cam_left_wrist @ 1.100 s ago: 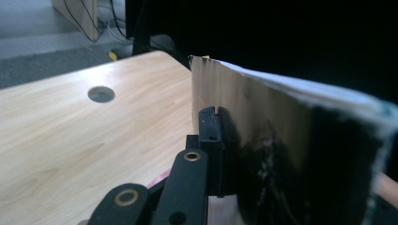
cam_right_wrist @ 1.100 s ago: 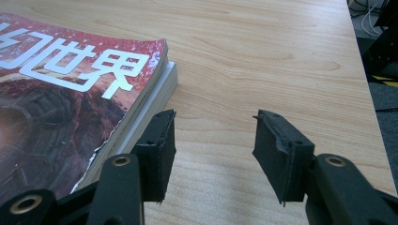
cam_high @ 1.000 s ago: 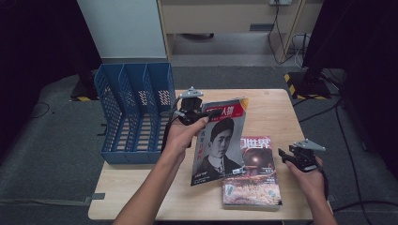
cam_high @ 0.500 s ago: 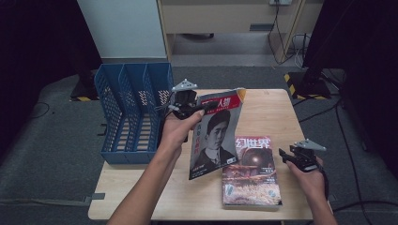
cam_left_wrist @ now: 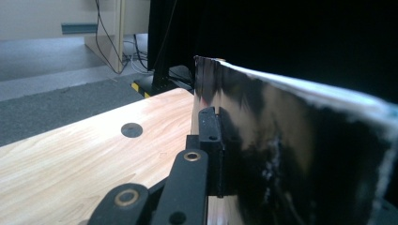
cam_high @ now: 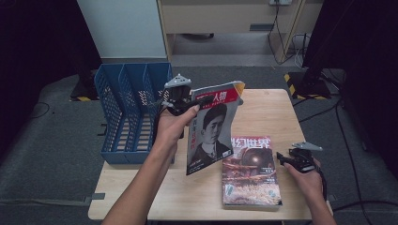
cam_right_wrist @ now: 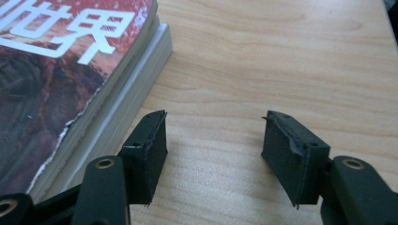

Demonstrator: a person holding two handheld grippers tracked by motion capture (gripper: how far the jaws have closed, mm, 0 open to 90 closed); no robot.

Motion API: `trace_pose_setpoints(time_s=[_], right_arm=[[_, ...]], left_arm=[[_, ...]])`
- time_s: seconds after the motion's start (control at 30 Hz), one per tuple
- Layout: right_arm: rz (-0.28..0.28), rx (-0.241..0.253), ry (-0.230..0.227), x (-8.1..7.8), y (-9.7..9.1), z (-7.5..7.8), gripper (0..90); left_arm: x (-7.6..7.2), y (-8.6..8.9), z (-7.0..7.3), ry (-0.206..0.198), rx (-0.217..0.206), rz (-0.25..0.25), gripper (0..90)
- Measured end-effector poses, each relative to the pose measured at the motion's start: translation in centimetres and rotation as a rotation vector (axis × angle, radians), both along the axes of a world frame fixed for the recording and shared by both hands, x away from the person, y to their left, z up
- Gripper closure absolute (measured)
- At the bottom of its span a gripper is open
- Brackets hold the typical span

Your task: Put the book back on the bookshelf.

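The blue file rack (cam_high: 129,110) has mesh-patterned walls. Right of it, the lifted magazine (cam_high: 211,129) shows a black-and-white portrait under a red title band. Further right, the red magazine (cam_high: 250,171) carries white lettering on the pale wood-grain table (cam_high: 272,110).

Left hand-held gripper (cam_high: 180,101) raised, clamped; right hand-held gripper (cam_right_wrist: 213,154) low, jaws opening.

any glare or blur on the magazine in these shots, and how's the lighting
High view: dim, room edges black, the lifted magazine readable. Left gripper view: its glossy cover close up, smeared with white glare, blurred. Right gripper view: evenly lit, the table sharp.
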State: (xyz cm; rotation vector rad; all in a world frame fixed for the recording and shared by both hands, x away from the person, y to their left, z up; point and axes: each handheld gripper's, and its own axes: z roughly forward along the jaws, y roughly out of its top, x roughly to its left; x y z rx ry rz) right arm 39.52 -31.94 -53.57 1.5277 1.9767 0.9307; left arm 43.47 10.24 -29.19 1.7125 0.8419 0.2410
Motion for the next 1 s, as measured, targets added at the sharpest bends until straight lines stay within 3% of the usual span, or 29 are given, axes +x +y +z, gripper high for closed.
trace_pose_setpoints(time_s=[0.23,1.0], right_arm=[[0.017,-0.029,-0.007,-0.1,0.2,-0.1,36.2],[0.026,-0.026,-0.01,-0.1,0.4,-0.1,35.4]], left_arm=[[-0.2,1.5,0.4,-0.016,-0.01,0.03,86.1],[-1.0,6.9,1.5,-0.064,-0.027,0.121,86.1]])
